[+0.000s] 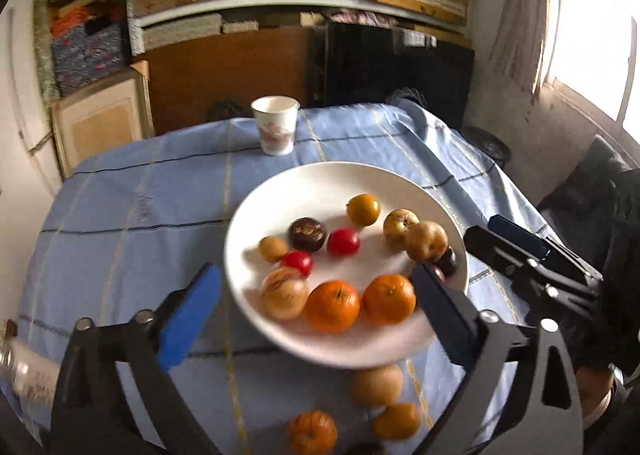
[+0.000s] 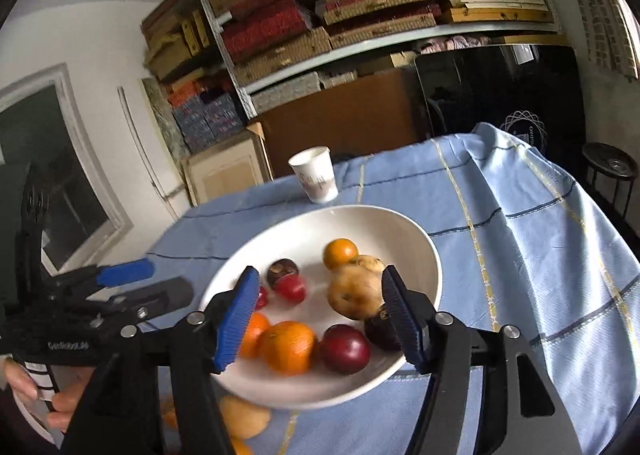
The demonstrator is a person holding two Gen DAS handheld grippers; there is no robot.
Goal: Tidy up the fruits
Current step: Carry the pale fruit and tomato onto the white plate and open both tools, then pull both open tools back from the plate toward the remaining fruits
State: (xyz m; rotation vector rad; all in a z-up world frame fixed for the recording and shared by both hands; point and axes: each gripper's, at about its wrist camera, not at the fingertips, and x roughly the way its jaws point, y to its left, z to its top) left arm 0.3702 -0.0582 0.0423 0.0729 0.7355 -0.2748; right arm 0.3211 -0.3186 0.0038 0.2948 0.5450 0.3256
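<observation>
A white plate (image 1: 248, 223) (image 2: 424, 251) on the blue checked cloth holds several fruits: two oranges (image 1: 332, 307), small red fruits (image 1: 343, 242), a dark round one (image 1: 307, 234), a yellow-orange one (image 1: 363, 209) and brown pears (image 1: 426, 241) (image 2: 354, 291). Three more fruits lie loose on the cloth in front of the plate, a pale one (image 1: 378, 385) among them. My left gripper (image 1: 318, 275) (image 2: 168, 279) hovers wide open over the plate's near rim, holding nothing. My right gripper (image 2: 320, 273) (image 1: 484, 229) is open above the plate's right side, its pads clear of the fruit.
A paper cup (image 1: 276, 125) (image 2: 316, 175) stands upright behind the plate. A bottle (image 1: 24, 371) lies at the near left edge. The cloth (image 2: 520, 239) hangs over the table's right side. Shelves of boxes fill the back wall; a dark stool (image 2: 610, 163) stands at right.
</observation>
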